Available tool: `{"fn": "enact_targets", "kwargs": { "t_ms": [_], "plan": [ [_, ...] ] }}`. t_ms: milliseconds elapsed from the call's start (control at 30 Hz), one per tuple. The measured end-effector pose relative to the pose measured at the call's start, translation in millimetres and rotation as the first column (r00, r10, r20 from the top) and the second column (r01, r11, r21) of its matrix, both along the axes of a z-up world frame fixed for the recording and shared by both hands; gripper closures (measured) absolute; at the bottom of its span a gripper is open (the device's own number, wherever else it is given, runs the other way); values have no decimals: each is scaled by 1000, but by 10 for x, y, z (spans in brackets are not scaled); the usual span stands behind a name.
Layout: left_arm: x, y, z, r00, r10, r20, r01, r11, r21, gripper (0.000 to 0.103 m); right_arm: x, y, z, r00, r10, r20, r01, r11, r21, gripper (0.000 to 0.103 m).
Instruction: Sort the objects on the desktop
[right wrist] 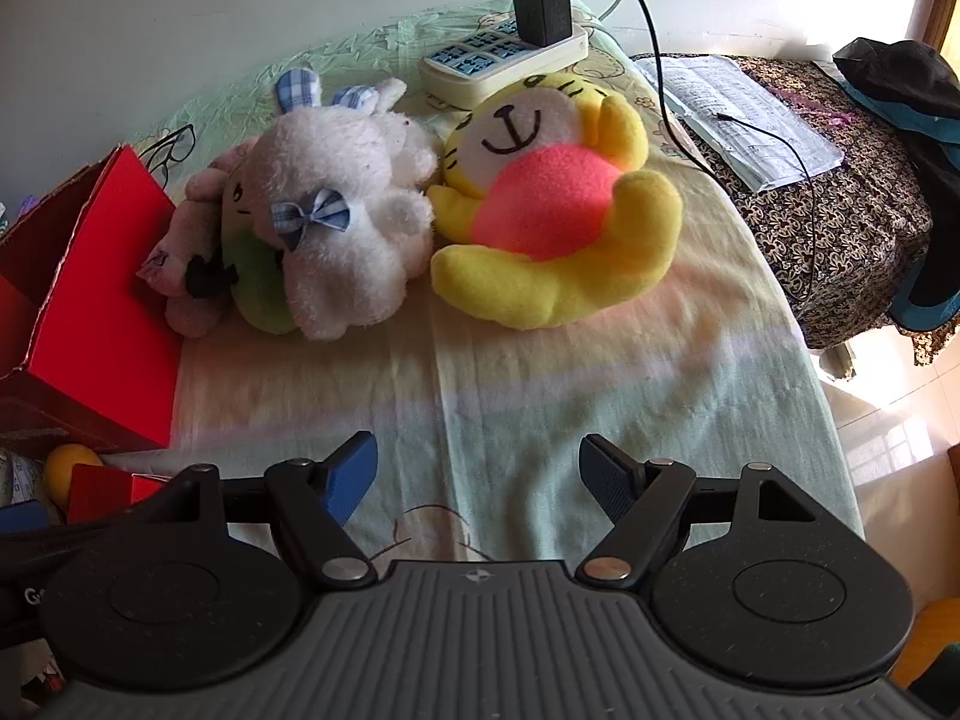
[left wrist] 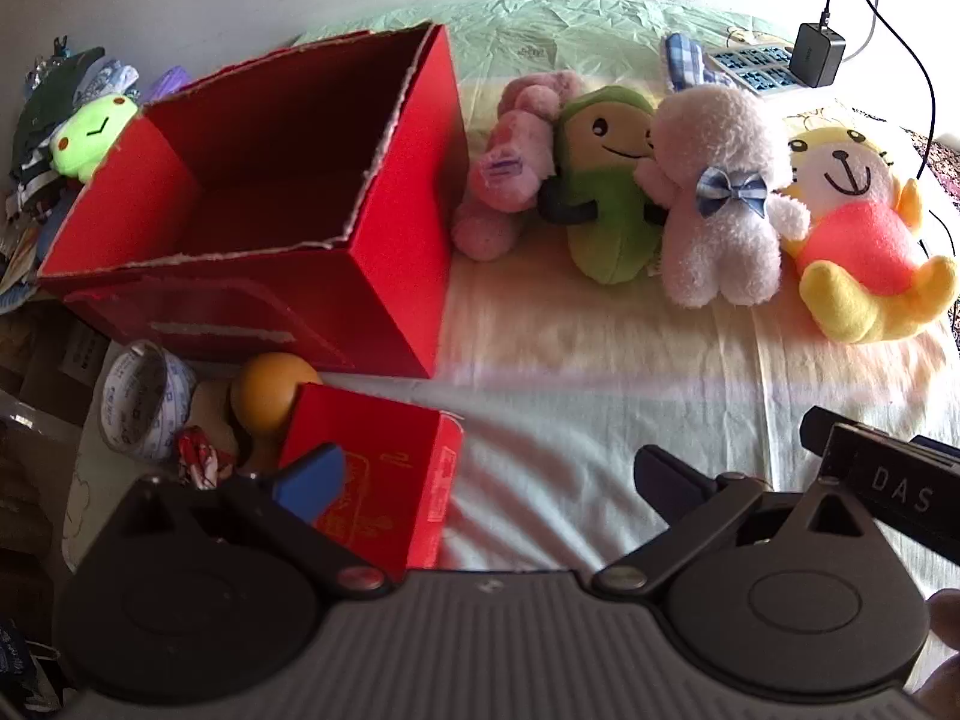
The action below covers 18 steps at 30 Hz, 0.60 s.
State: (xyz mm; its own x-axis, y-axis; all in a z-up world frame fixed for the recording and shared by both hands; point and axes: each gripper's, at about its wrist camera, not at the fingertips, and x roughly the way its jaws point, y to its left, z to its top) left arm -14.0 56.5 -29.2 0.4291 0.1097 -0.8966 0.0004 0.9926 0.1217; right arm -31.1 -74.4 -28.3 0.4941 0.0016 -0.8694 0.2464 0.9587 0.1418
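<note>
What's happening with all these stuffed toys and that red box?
A person holds a gripper in each hand over a cloth-covered table. Both the left gripper and right gripper are open and empty. Four plush toys, pink, green, white bunny and yellow, lie in a row beside the empty big red box. Sorting hasn't visibly begun.

"DAS" stands on the black bar [left wrist: 894,489] at the left view's right edge.
</note>
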Motion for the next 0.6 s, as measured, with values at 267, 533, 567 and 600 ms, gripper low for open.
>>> {"fn": "enact_targets", "kwargs": {
  "t_ms": [267,533,567,600],
  "plan": [
    [3,536,10,991,-131,-2,131,991,-19,1,-117,587,41,996,-84,-8,84,995,-60,26],
    [-54,1553,162,949,-307,75,308,951,-7,1,-350,1496,76,959,-282,26,283,955,-83,26],
    [-59,1696,172,948,-311,71,314,949,-21,1,-385,1597,84,954,-300,27,301,951,-75,26],
    [-70,1811,171,945,-321,63,323,946,-29,1,-425,1704,98,947,-319,30,320,945,-71,26]
  ]
}}
